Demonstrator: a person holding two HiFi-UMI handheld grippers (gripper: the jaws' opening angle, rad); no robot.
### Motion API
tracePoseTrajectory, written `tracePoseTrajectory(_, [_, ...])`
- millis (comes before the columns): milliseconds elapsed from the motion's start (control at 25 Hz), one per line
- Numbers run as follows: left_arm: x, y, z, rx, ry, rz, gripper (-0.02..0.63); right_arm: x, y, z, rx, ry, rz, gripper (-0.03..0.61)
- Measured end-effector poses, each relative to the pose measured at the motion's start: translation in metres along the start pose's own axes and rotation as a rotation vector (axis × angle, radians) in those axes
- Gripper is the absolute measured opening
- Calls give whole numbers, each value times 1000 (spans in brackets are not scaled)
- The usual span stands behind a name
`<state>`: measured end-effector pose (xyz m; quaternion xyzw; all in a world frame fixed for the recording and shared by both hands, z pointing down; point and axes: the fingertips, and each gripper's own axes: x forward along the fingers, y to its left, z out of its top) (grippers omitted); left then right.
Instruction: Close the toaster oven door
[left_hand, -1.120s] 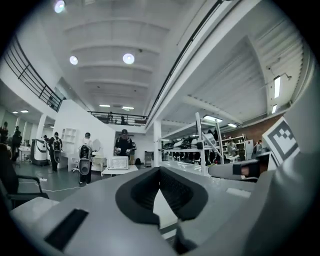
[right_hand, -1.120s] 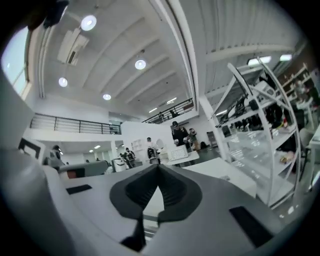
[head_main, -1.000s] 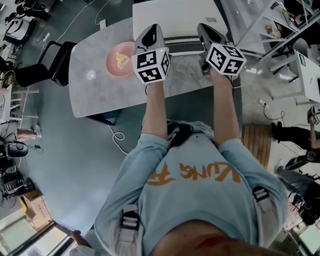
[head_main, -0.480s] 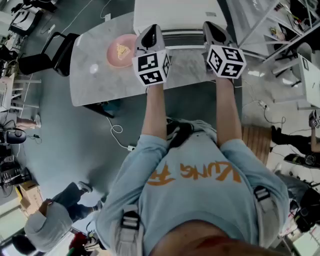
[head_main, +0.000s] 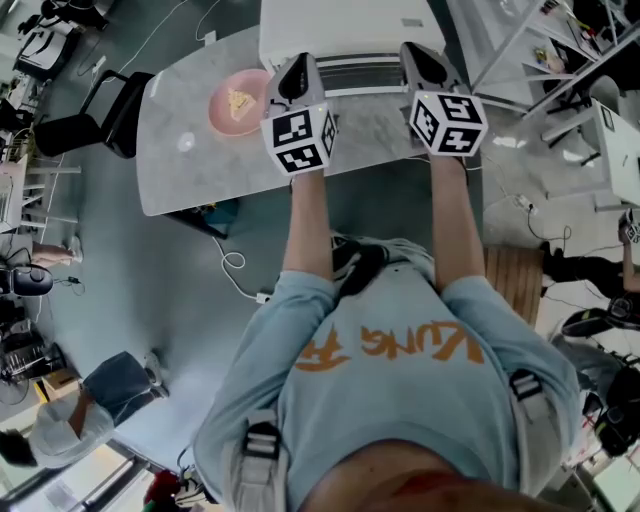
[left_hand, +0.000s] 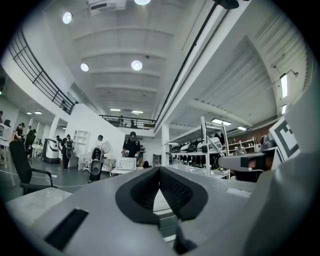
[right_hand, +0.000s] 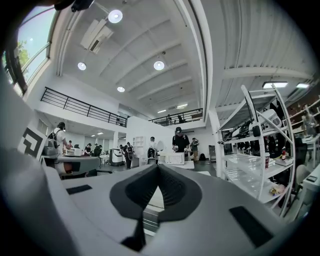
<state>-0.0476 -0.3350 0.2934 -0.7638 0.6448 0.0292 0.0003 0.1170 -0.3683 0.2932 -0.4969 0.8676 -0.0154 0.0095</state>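
Note:
A white toaster oven (head_main: 340, 28) stands at the far edge of the marble table (head_main: 200, 160). A dark slatted strip (head_main: 362, 72) runs along its near side; the door's position cannot be made out from above. My left gripper (head_main: 297, 64) and right gripper (head_main: 421, 54) are held side by side above the table, both pointing at the oven's near side. In the left gripper view the jaws (left_hand: 159, 172) are pressed together with nothing between them. The right gripper (right_hand: 157, 170) is likewise shut and empty.
A pink plate (head_main: 236, 102) with a yellow piece of food sits on the table left of the oven. A black chair (head_main: 85, 115) stands left of the table, a metal rack (head_main: 540, 50) to its right. A cable (head_main: 235, 270) lies on the floor; a person (head_main: 70, 425) passes at lower left.
Both grippers stay shut and hold nearly the same place in front of the oven. A person on the floor at lower left has come into view and moved leftward.

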Motion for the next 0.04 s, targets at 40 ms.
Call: tracePoseTrajectory(40, [-1, 0, -1, -1, 1, 0, 2, -1, 1, -1, -3, 2, 0, -3])
